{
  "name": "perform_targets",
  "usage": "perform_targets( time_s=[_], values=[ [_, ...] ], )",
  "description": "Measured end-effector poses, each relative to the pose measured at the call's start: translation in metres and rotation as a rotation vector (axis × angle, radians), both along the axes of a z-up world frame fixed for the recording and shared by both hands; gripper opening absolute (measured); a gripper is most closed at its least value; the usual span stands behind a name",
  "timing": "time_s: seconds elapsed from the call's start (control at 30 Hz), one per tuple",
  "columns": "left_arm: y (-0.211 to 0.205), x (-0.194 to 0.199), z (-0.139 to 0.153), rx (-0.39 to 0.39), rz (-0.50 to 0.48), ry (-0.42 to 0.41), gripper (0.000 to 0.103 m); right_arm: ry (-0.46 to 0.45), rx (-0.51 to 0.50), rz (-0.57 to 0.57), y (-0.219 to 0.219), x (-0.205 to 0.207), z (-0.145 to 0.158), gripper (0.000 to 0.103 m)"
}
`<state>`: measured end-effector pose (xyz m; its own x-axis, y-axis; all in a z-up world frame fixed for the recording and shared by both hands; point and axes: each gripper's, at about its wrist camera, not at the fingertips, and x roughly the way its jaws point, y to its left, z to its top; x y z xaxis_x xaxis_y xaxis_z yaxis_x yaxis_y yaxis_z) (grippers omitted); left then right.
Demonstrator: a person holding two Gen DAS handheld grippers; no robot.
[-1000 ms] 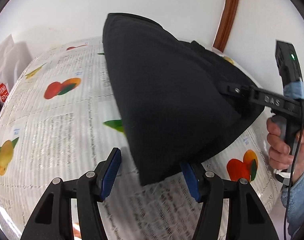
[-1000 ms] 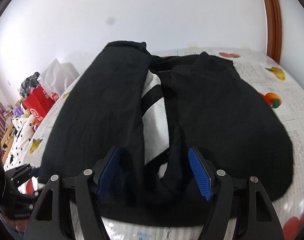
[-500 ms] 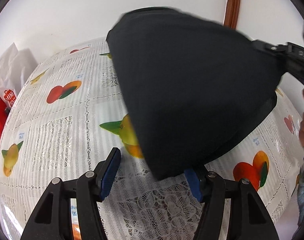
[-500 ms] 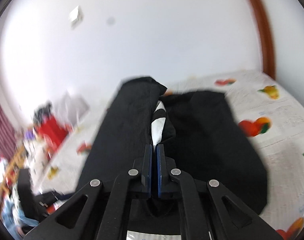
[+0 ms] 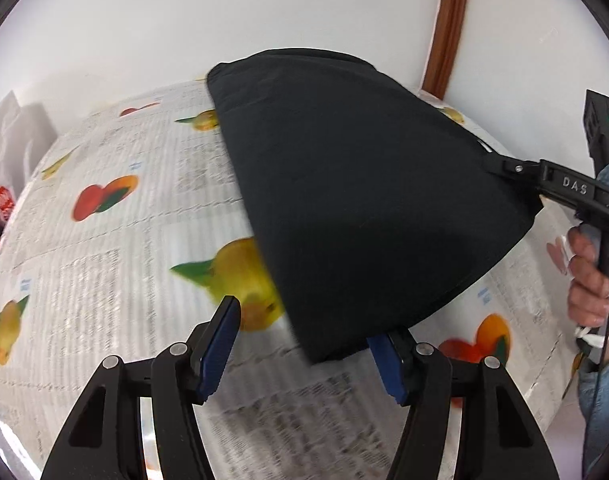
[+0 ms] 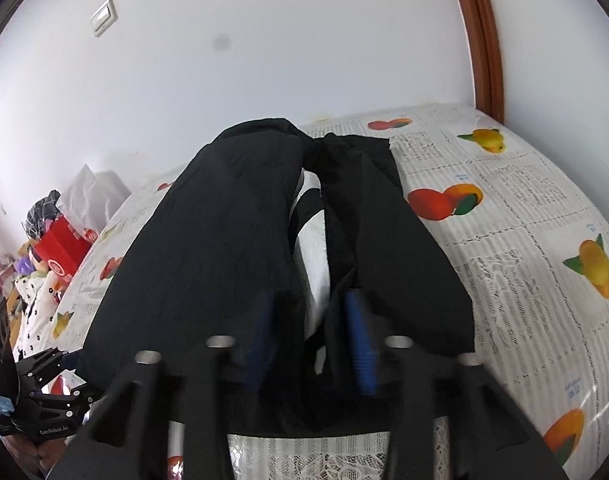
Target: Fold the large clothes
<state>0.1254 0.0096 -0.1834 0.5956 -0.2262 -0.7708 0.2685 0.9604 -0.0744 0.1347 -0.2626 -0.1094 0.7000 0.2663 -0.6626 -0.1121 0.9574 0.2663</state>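
Left wrist view: my left claw (image 5: 302,342) stands apart; the black folded cloth garment (image 5: 364,200) lies ahead, its near corner over my right pad.

Right wrist view: my right claw (image 6: 310,334), jaws just reopened, stands apart, blurred; garment's fold lies between pads.

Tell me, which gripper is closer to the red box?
Left. The left gripper sits on the red box's side of the black garment; the right gripper is mid-garment, farther away.

Fruit-printed tablecloth (image 6: 516,216) spread across the table, reaching a white wall (image 6: 264,40). Wall switch (image 6: 103,17) mounted high. Brown wooden door frame (image 6: 486,36) at the table's far right corner. Beyond the table's left edge, red box (image 6: 62,254), white plastic bag (image 5: 12,136), dotted cloth (image 6: 34,312).
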Motion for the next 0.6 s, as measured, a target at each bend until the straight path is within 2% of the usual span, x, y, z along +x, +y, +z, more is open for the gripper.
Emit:
perform_targets(
  time_s=[0.1, 0.2, 0.27, 0.33, 0.4, 0.47, 0.53, 0.57, 0.6],
  values=[
    [-0.010, 0.009, -0.004, 0.022, 0.005, 0.018, 0.061, 0.012, -0.015, 0.015, 0.001, 0.011, -0.004, 0.045],
    [-0.019, 0.012, -0.006, 0.069, 0.026, 0.007, 0.061, 0.036, -0.076, 0.021, 0.012, 0.019, -0.007, 0.042],
    [-0.021, 0.013, -0.006, 0.075, 0.046, 0.010, 0.062, 0.044, -0.114, 0.024, 0.020, 0.022, -0.005, 0.013],
    [-0.022, 0.014, -0.005, 0.079, 0.070, 0.017, 0.062, 0.032, -0.172, 0.048, 0.028, 0.022, 0.002, 0.007],
    [-0.026, 0.017, -0.006, 0.084, 0.084, 0.019, 0.062, -0.017, -0.186, 0.068, 0.028, 0.017, 0.015, 0.005],
    [-0.026, 0.018, -0.006, 0.088, 0.090, 0.014, 0.062, -0.096, -0.110, 0.077, 0.014, 0.004, 0.038, 0.005],
    [-0.025, 0.019, -0.006, 0.085, 0.092, 0.014, 0.062, -0.157, 0.029, 0.055, -0.011, -0.009, 0.053, 0.005],
    [-0.025, 0.019, -0.006, 0.086, 0.092, 0.014, 0.062, -0.184, 0.068, 0.028, -0.022, -0.017, 0.056, 0.005],
    [-0.025, 0.020, -0.006, 0.085, 0.092, 0.014, 0.062, -0.195, 0.064, -0.012, -0.032, -0.023, 0.055, 0.005]
  ],
)
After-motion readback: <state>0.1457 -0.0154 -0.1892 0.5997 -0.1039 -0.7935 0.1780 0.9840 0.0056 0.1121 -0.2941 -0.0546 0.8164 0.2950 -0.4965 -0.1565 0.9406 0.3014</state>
